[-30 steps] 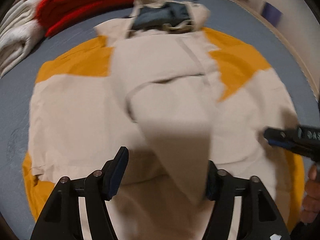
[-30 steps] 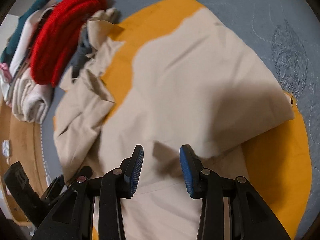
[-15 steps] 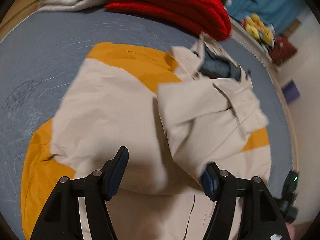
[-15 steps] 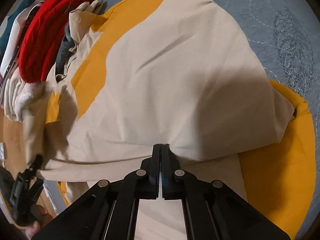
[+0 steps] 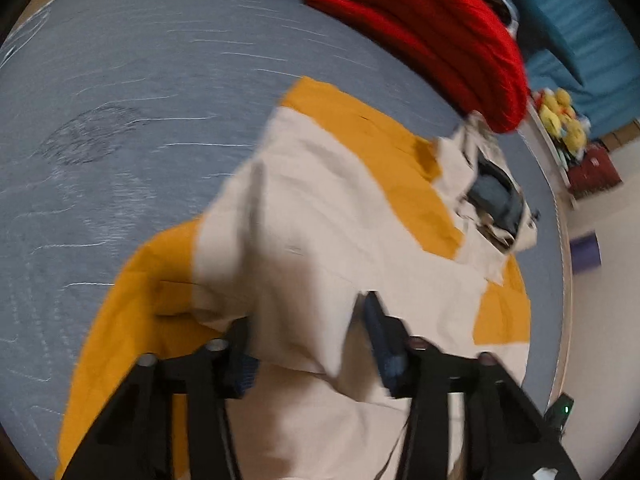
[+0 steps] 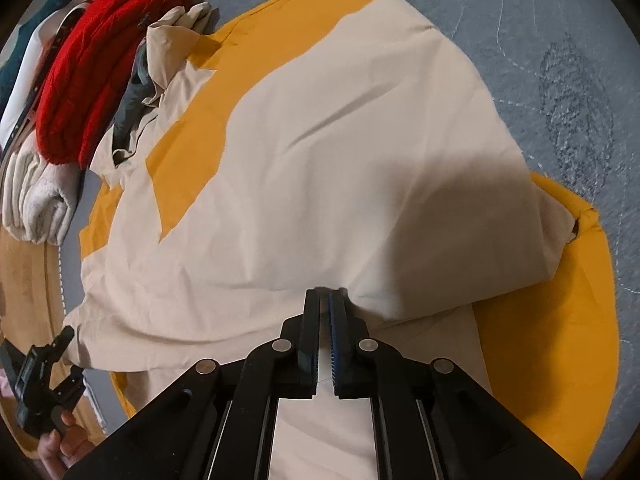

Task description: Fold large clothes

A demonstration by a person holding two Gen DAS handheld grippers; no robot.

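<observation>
Since a second ago my right gripper [image 6: 325, 294] has closed on the near fold of the beige and yellow jacket [image 6: 320, 152], while my left gripper [image 5: 308, 332] has narrowed around a raised flap, though I cannot tell if it grips. The jacket lies on the grey mat [image 5: 140, 100], folded only partly; beyond its collar sits the red knit [image 6: 100, 52], so I judge several folds remain.

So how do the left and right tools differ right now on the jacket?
Left tool: jaws wide apart; right tool: jaws pressed together. A jacket fold lies loose inside the left tool; the right tool clamps the jacket's beige edge. Both sit low over the same jacket on the grey quilt.
</observation>
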